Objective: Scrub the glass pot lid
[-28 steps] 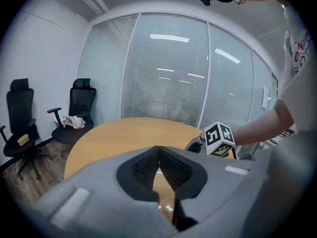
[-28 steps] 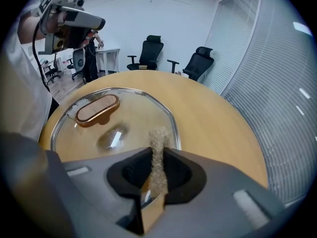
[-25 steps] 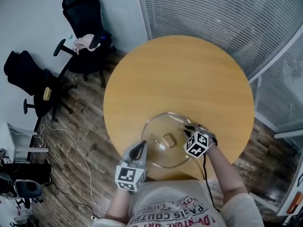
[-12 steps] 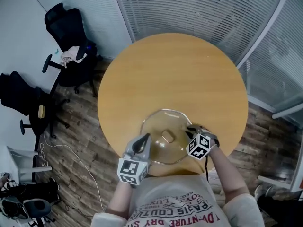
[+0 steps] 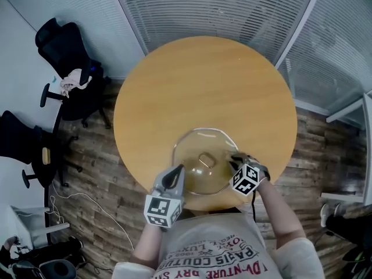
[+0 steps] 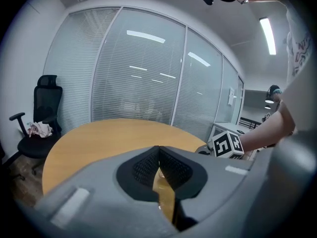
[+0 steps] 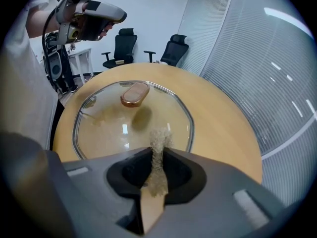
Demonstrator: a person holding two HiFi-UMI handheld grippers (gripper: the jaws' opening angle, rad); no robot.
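Note:
The glass pot lid (image 5: 195, 150) lies flat on the round wooden table (image 5: 203, 80), close to its near edge, with a brown knob (image 5: 206, 158) in the middle. My right gripper (image 5: 234, 161) is at the lid's right rim, shut on a thin tan scouring pad (image 7: 158, 143). The pad's frayed tip pokes out over the lid (image 7: 109, 128) near its rim. My left gripper (image 5: 175, 171) hovers by the lid's left edge with its jaws shut. In the left gripper view its jaws (image 6: 159, 155) meet and nothing shows between them.
Two black office chairs (image 5: 64, 45) (image 5: 23, 144) stand on the wooden floor to the left. Glass walls with blinds (image 5: 221, 10) run behind the table. The person's body is right against the table's near edge.
The head view has swung, so the table sits further left in the frame. Both grippers keep about the same places beside the lid.

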